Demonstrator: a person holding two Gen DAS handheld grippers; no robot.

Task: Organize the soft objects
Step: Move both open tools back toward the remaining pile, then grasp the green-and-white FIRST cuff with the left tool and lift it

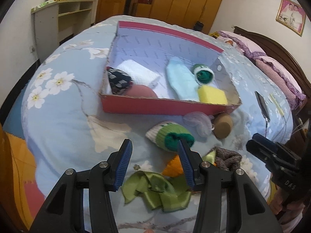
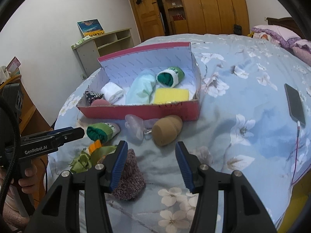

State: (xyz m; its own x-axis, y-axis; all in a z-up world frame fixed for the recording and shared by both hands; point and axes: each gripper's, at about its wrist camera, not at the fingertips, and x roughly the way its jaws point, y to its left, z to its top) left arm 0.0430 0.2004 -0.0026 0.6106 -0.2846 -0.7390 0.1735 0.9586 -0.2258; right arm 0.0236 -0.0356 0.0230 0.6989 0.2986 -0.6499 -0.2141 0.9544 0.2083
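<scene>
A red cardboard box [image 1: 155,106] [image 2: 136,112] lies on the bed, holding a white towel [image 1: 140,71], a dark patterned cloth [image 1: 118,79], a pink sponge [image 1: 142,92], a light blue cloth [image 1: 180,79], a rolled green sock [image 1: 203,73] and a yellow sponge [image 1: 212,95]. In front of the box lie another green-and-white rolled sock [image 1: 167,136] [image 2: 103,131], a purple mesh pouf [image 1: 198,123], a brown sponge [image 2: 167,130], a grey-purple knit piece [image 2: 128,176] and a crumpled green ribbon [image 1: 155,192]. My left gripper [image 1: 155,155] hangs open over the ribbon, beside the sock. My right gripper [image 2: 151,155] is open just before the brown sponge.
The bed carries a blue floral quilt [image 2: 243,97]. A phone [image 2: 295,103] on a cable lies at the right. Pink pillows [image 1: 276,71] sit at the headboard. A small orange item [image 2: 95,145] lies by the ribbon. A shelf unit [image 1: 58,19] and wooden wardrobes [image 2: 204,5] stand behind.
</scene>
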